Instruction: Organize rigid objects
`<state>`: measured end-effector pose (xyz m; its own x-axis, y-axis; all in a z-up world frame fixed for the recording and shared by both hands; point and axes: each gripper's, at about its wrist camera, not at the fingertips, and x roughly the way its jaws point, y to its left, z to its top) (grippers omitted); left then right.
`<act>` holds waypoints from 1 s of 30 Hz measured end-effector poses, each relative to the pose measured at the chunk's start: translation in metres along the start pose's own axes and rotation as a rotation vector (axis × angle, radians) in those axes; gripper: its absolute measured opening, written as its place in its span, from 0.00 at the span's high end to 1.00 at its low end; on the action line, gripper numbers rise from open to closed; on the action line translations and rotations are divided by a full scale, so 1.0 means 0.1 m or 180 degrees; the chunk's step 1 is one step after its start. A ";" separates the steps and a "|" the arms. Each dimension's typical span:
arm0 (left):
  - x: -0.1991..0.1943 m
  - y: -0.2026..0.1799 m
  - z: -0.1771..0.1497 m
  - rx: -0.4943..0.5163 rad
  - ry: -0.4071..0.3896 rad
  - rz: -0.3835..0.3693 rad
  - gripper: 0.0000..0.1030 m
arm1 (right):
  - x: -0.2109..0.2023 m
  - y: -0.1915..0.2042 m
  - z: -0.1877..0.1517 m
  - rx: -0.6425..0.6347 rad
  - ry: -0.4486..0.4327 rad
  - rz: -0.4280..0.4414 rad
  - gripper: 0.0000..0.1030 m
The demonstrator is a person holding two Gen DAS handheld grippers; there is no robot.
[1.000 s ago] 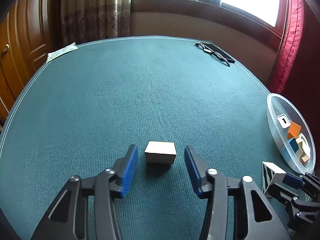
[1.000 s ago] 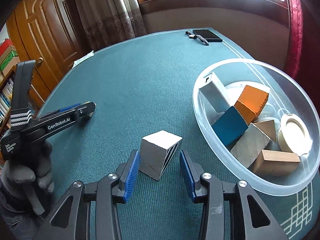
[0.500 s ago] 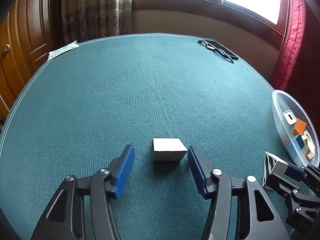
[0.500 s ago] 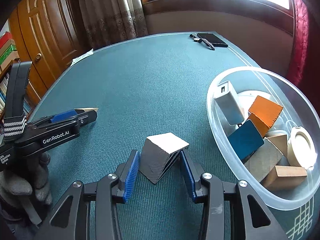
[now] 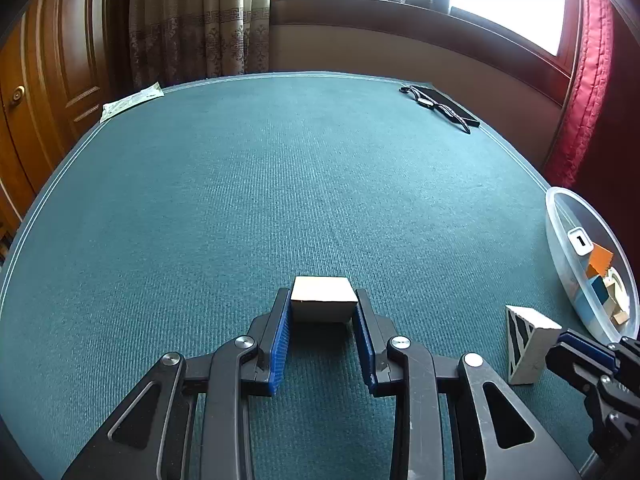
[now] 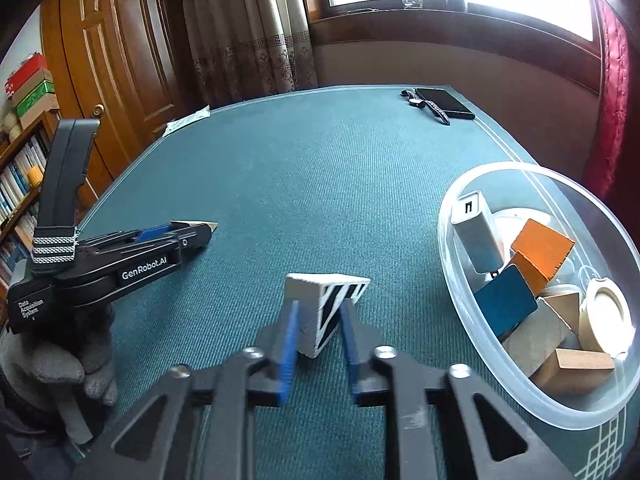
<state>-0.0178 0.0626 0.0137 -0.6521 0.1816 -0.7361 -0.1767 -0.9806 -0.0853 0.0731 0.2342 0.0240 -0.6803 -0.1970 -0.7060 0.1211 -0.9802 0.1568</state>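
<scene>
Both grippers have just clamped: left gripper (image 5: pixel 323 312) on the block (image 5: pixel 323 298), right gripper (image 6: pixel 318 320) on the wedge (image 6: pixel 320 304) — bowl (image 6: pixel 472 312) next.

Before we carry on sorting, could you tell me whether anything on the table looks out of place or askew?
Two blocks lie outside the clear bowl where the rest are piled: a tan block clamped in the left hand-held gripper, and a white striped wedge clamped in the right hand-held gripper. Nothing looks spilled or damaged.
</scene>
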 end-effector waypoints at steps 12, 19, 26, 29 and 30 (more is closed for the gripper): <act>-0.02 0.01 -0.01 -0.0002 0.0007 0.0021 0.70 | 0.13 0.06 0.00 0.0095 0.0175 0.0095 0.57; -0.01 0.03 -0.01 -0.0022 0.0014 0.0020 0.70 | 0.36 0.17 0.13 -0.0035 0.0212 -0.0176 0.51; 0.01 0.02 -0.01 -0.0007 0.0011 0.0009 0.70 | 0.28 0.21 0.09 -0.0170 0.0122 -0.0194 0.66; 0.00 0.00 -0.01 0.0008 0.0001 0.0018 0.70 | 0.15 0.21 0.11 -0.0181 0.0007 -0.0159 0.66; 0.00 0.00 -0.01 0.0014 -0.0002 0.0019 0.70 | 0.10 0.20 0.12 -0.0171 -0.0036 -0.0149 0.66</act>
<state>-0.0171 0.0628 0.0129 -0.6535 0.1757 -0.7362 -0.1759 -0.9813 -0.0780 0.0595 0.2127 0.0283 -0.6941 -0.1510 -0.7039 0.1274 -0.9881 0.0864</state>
